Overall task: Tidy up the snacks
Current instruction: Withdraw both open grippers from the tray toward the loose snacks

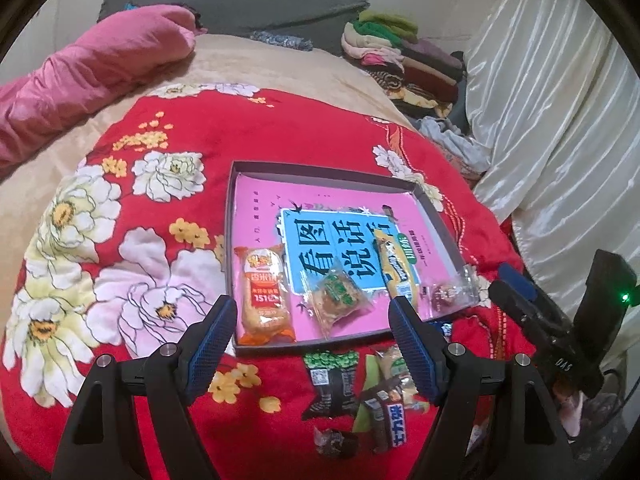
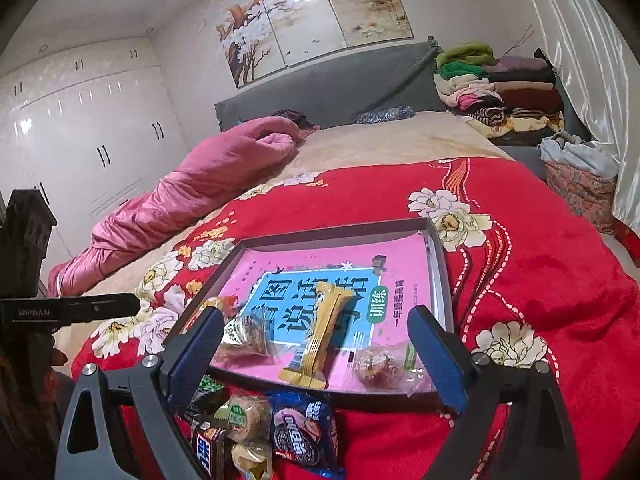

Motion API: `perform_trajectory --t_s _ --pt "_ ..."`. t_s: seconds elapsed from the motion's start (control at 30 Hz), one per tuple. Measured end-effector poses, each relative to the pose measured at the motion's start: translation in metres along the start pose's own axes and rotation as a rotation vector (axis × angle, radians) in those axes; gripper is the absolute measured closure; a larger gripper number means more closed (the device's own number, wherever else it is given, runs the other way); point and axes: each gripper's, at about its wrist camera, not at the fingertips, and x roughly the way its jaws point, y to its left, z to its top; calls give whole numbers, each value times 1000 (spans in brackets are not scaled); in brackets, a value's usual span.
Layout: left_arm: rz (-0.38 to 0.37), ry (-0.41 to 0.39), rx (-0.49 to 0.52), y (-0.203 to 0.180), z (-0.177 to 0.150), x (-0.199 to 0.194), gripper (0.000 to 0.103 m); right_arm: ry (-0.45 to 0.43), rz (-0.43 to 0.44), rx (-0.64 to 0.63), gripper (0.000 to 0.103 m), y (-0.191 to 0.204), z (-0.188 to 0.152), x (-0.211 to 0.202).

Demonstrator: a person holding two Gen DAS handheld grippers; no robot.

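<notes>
My left gripper [image 1: 312, 344] hangs with its fingers [image 1: 212, 344] spread wide and nothing between them. My right gripper [image 2: 316, 354] is the same, its fingers [image 2: 436, 356] spread and bare.

Nearest, at six o'clock in the left wrist view, loose snacks lie on the red floral blanket [image 1: 120, 184]: a black and green packet [image 1: 330, 384], a dark bar with blue lettering [image 1: 390, 420] just beside it at four o'clock, and a small dark wrapped sweet [image 1: 334, 442] closest of all. The right wrist view shows the same heap, with a blue cookie pack [image 2: 302, 432] and two round pastries in clear wrap [image 2: 242, 416] touching one another.

Just beyond the heap sits the shallow grey box [image 1: 230, 216], lined with a pink book cover [image 1: 260, 204] bearing a blue panel. Along the box's near edge, from nine towards three o'clock, lie an orange cake packet [image 1: 266, 296], a clear-wrapped pastry with a green label [image 1: 334, 298], a long yellow bar [image 1: 394, 272] lying at an angle on the blue panel, and a clear bag of brownish nut clusters [image 1: 448, 292] which overhangs the box's near right corner.

Farther off, at ten o'clock, a pink quilt [image 1: 92, 76] lies rolled on the beige sheet [image 1: 248, 64]. At one o'clock a stack of folded clothes [image 1: 404, 56] sits against the grey headboard [image 1: 240, 8], with a white curtain [image 1: 552, 92] at two o'clock.
</notes>
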Motion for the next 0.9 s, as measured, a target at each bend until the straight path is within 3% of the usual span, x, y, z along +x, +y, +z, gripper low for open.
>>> perform_trajectory --t_s 0.3,0.9 --pt "-26 50 14 -6 -15 3 24 25 -34 -30 10 4 -8 -6" --pt "32 121 66 -5 -47 5 24 69 -55 -52 10 10 -21 -7"
